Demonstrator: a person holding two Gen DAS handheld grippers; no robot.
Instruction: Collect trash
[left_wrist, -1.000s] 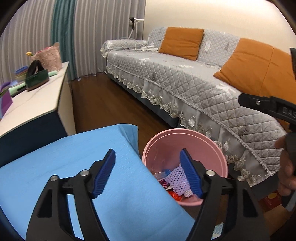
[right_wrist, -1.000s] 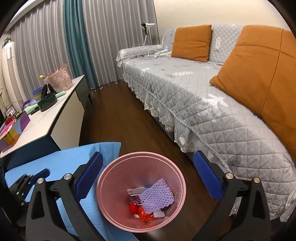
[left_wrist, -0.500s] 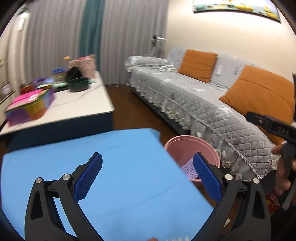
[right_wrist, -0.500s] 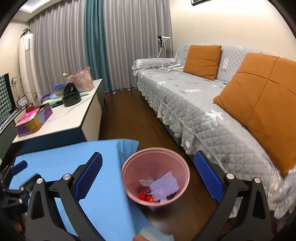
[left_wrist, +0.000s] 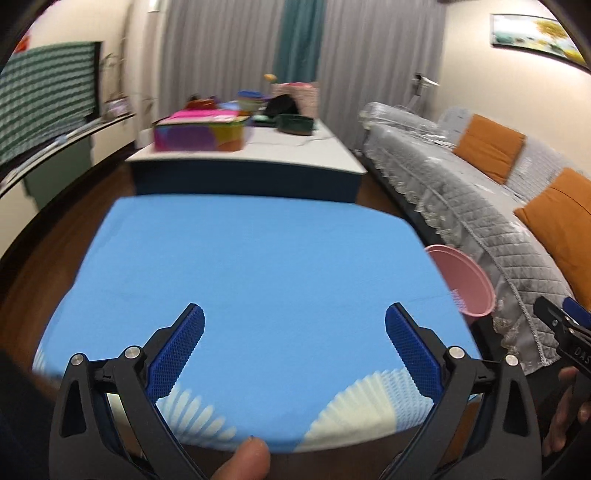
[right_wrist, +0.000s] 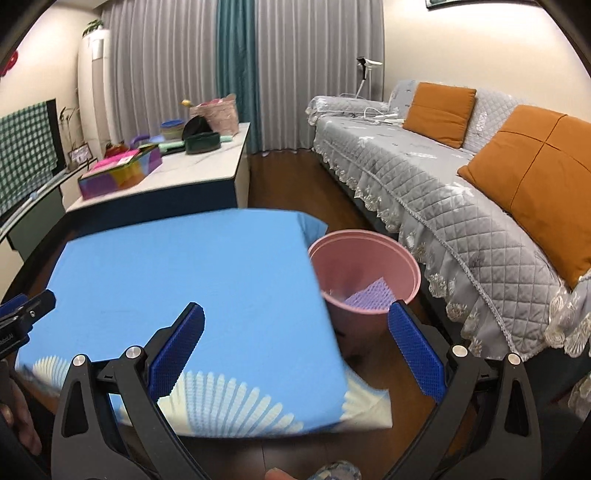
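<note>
Two hand-held grippers above a blue-covered bench (left_wrist: 251, 280). The left gripper (left_wrist: 293, 354) has its jaws spread wide and holds nothing; the right gripper (right_wrist: 295, 354) is likewise wide and empty. Both hang over the near edge of the bench, whose cloth shows a pale fan pattern at that edge and, in these views, carries no loose item.

The pink bin (right_wrist: 364, 273) stands on the floor just beside the bench's right corner, between the bench and the sofa (right_wrist: 424, 184). A purple mesh piece (right_wrist: 369, 295) lies inside it; what else the bin holds is hidden by its wall. In the left view only part of the bin rim (left_wrist: 461, 280) shows past the bench edge, far to the right of the jaws. In the right view the bin lies ahead and slightly right, close to the right-hand finger (right_wrist: 415, 350).

The deciding relation: the bin is on the right side, so the right gripper is the nearer one for any further drop. No trash remains visible on the blue cloth, which suggests the collecting is at or near its end. A second bench (right_wrist: 192, 170) behind carries a coloured box and other things, too blurred to class as trash
</note>
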